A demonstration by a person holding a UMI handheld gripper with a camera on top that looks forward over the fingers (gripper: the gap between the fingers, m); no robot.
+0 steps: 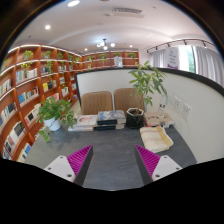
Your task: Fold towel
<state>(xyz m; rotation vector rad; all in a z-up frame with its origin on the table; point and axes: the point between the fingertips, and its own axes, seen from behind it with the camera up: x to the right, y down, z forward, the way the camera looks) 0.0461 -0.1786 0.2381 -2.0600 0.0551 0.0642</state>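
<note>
Gripper [113,163] jaws spread, nothing between; grey table [112,145] ahead, bookshelves [30,85] beyond; no legible writing.

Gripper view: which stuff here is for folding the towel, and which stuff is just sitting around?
For the job: gripper, open, holding nothing. No towel shows.

Just about: grey table, potted plants, bookshelves, chairs, books, tray.

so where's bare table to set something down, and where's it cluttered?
The grey table is bare just ahead of the open, empty tool and between its fingers. The far edge is crowded: a potted plant, stacked boxes, a dark pot with a tall plant, and a pale folded cloth. No clear gaps show among those.
</note>
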